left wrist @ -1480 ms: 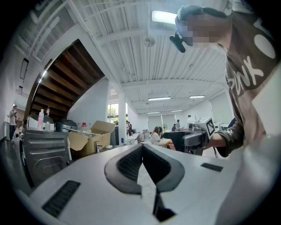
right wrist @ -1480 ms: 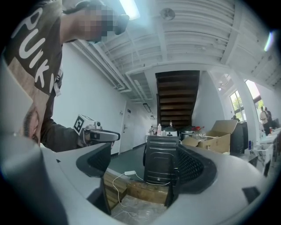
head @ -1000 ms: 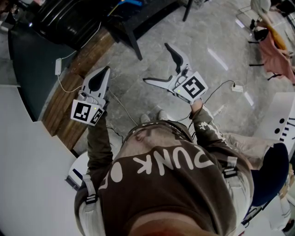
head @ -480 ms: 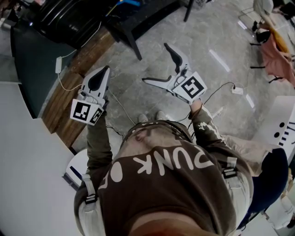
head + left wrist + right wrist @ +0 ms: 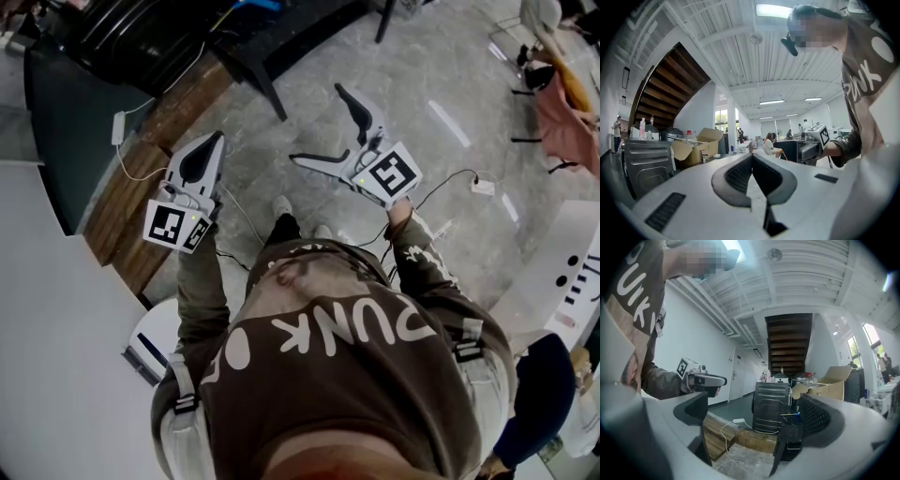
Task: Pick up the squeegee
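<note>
Fingers [image 5: 733, 176] touching on L gripper [image 5: 752, 157], apart on R gripper [image 5: 754, 416].

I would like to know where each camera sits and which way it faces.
Head view: on the person's head, facing steeply down at the grey stone floor; brown lettered sweatshirt, shut left tongs and open right tongs show.
Left gripper view: on the left tongs, facing along their jaws into a hall; sweatshirt at right.
Right gripper view: on the right tongs, facing a black metal cabinet; sweatshirt at left.
Shared: both gripper views show the dark wooden staircase and open cardboard box.
</note>
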`<act>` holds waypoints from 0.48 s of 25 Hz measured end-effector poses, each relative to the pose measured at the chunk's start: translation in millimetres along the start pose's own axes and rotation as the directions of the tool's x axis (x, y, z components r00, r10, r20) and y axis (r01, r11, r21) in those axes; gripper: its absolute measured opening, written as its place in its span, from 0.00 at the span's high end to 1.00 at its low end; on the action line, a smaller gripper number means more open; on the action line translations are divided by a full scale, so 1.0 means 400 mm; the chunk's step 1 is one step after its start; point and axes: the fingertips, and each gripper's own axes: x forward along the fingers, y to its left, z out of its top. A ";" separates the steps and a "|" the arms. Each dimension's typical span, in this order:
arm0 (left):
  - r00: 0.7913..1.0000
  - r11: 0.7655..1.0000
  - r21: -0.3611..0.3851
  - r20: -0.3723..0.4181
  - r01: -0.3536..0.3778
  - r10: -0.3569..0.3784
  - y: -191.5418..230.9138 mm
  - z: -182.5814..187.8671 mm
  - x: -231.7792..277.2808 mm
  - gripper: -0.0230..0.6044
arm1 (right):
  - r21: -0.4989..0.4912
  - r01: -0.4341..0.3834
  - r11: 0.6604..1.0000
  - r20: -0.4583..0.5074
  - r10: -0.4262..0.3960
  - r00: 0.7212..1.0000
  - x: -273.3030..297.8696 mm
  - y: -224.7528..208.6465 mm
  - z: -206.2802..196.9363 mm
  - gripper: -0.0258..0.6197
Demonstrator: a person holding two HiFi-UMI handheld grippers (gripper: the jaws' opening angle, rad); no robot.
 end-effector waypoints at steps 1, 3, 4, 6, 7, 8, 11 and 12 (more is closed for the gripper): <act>1.000 1.000 0.000 -0.002 -0.002 0.002 0.003 -0.002 0.004 0.96 | 0.002 -0.001 1.000 0.000 0.001 1.000 0.003 -0.005 -0.003 0.04; 1.000 1.000 0.001 -0.005 -0.003 0.003 0.013 -0.008 0.014 0.96 | 0.006 0.001 1.000 0.006 -0.001 1.000 0.012 -0.018 -0.007 0.04; 1.000 1.000 0.002 -0.005 -0.002 0.002 0.019 -0.011 0.020 0.96 | 0.006 0.002 1.000 0.005 -0.002 1.000 0.017 -0.025 -0.011 0.04; 1.000 1.000 0.001 -0.005 0.002 -0.002 0.036 -0.018 0.034 0.96 | 0.008 0.006 1.000 0.002 -0.006 1.000 0.032 -0.041 -0.021 0.04; 1.000 1.000 -0.001 -0.004 0.004 -0.004 0.048 -0.022 0.042 0.96 | 0.010 0.008 1.000 -0.004 -0.008 1.000 0.041 -0.051 -0.028 0.04; 1.000 1.000 -0.002 -0.004 0.006 -0.006 0.062 -0.027 0.052 0.96 | 0.009 0.008 1.000 -0.014 -0.007 1.000 0.052 -0.061 -0.036 0.04; 1.000 1.000 -0.002 -0.005 0.013 -0.013 0.112 -0.044 0.088 0.96 | 0.007 0.009 1.000 -0.025 -0.009 1.000 0.094 -0.099 -0.052 0.04; 1.000 1.000 0.001 -0.007 0.014 -0.014 0.130 -0.051 0.102 0.96 | 0.007 0.012 1.000 -0.028 -0.012 1.000 0.109 -0.114 -0.058 0.04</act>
